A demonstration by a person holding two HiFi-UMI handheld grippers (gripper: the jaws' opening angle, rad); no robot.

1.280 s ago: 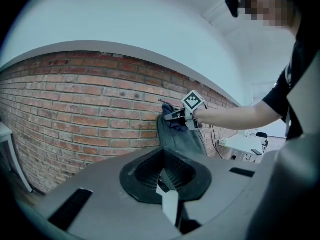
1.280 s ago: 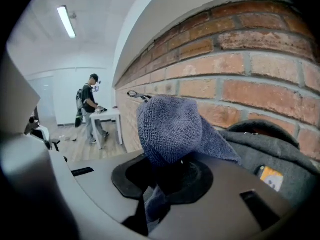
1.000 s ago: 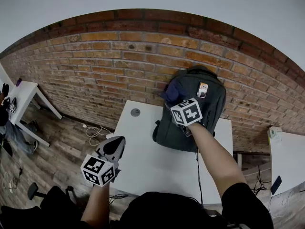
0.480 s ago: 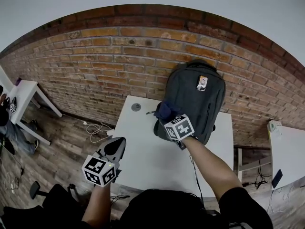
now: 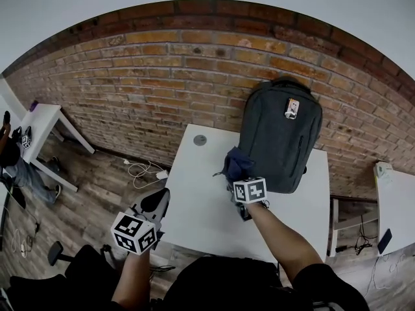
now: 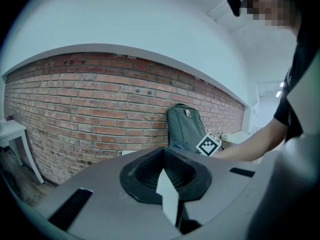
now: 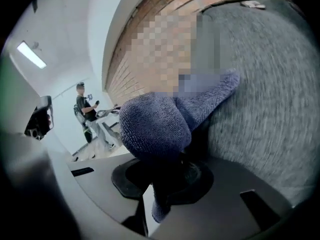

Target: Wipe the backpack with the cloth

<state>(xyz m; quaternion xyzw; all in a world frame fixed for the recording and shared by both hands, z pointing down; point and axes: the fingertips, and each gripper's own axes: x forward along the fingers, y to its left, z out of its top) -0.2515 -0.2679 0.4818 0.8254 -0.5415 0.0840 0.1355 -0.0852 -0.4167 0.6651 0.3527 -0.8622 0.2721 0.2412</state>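
Against the brick wall (image 5: pixel 162 76), on the white tabletop (image 5: pixel 198 196), we see the grey backpack (image 5: pixel 280 141) standing upright. At its lower left corner our right tool (image 5: pixel 238 177) clamps the blue cloth (image 5: pixel 237 163), seemingly touching the fabric. Our left tool (image 5: pixel 154 203), jaws together and empty, hangs left of the tabletop.

White desk (image 5: pixel 194 196) against brick wall (image 5: pixel 162 76); cables (image 5: pixel 139 170) on wooden floor (image 5: pixel 91 193); smaller desk (image 5: pixel 40 118) far left.
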